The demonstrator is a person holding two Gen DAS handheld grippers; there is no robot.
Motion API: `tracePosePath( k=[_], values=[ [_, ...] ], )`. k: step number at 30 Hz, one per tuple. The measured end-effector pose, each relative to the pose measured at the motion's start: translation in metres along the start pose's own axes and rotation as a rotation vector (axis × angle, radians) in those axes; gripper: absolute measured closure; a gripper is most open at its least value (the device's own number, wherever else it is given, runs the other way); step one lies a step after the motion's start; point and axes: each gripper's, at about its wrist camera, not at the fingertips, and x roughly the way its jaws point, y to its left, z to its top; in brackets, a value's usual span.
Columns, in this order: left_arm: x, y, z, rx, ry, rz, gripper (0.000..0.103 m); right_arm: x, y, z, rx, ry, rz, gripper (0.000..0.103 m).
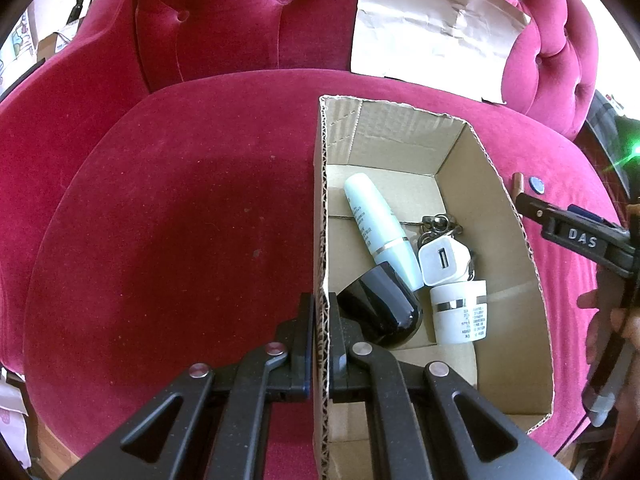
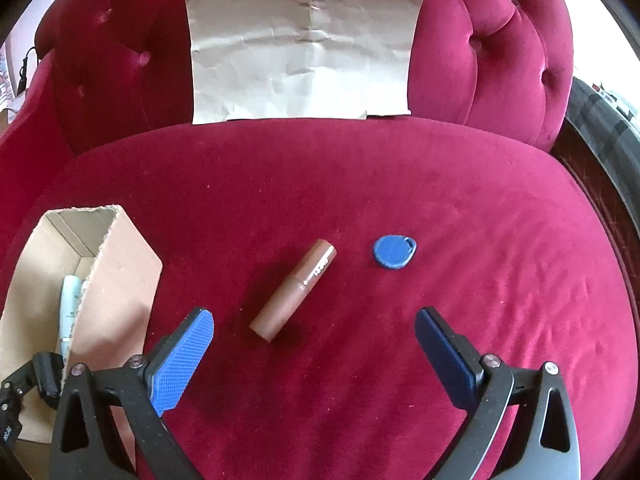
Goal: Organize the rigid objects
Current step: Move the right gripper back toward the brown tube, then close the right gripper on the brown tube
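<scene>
My left gripper [image 1: 322, 320] is shut on the left wall of an open cardboard box [image 1: 320, 200] on a red velvet seat. Inside lie a pale green tube [image 1: 376, 224], a white USB charger [image 1: 442, 260], a white jar [image 1: 460, 310], a black rounded object [image 1: 380, 308] and a metal key chain [image 1: 440, 224]. My right gripper [image 2: 314, 328] is open over the seat, with a brown lipstick tube [image 2: 296, 292] lying between and just ahead of its blue pads [image 2: 180, 364]. A blue key fob [image 2: 395, 252] lies to the tube's right. The box [image 2: 120, 280] stands at the left.
The seat is a round red velvet cushion [image 2: 440, 200] with a tufted backrest. A creased sheet of brown paper [image 2: 300, 48] leans on the backrest. The right gripper [image 1: 572, 232] shows at the right edge of the left wrist view, beside the box.
</scene>
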Motion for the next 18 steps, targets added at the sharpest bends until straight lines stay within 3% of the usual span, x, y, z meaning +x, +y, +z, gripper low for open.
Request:
tracePosePath(
  k=[6, 12, 14, 15, 17, 18],
  values=[
    [0.001, 0.003, 0.000, -0.001, 0.001, -0.003, 0.099, 0.013, 0.000, -0.001, 0.013, 0.008, -0.009, 0.004],
    [0.001, 0.002, 0.000, 0.002, 0.000, 0.002, 0.099, 0.030, 0.001, 0.012, 0.031, 0.020, 0.000, 0.029],
    [0.002, 0.002, 0.000, -0.002, 0.000, 0.002, 0.099, 0.037, 0.002, 0.014, 0.035, 0.040, -0.001, 0.043],
    [0.002, 0.002, 0.001, -0.005, 0.000, 0.002, 0.099, 0.040, 0.003, 0.014, 0.031, 0.046, -0.010, 0.044],
    [0.002, 0.002, 0.001, -0.004, -0.004, 0.004, 0.099, 0.040, 0.004, 0.014, 0.035, 0.036, -0.010, 0.072],
    [0.002, 0.001, 0.001, -0.005, -0.005, 0.005, 0.099, 0.039, 0.004, 0.015, 0.038, 0.038, -0.005, 0.080]
  ],
)
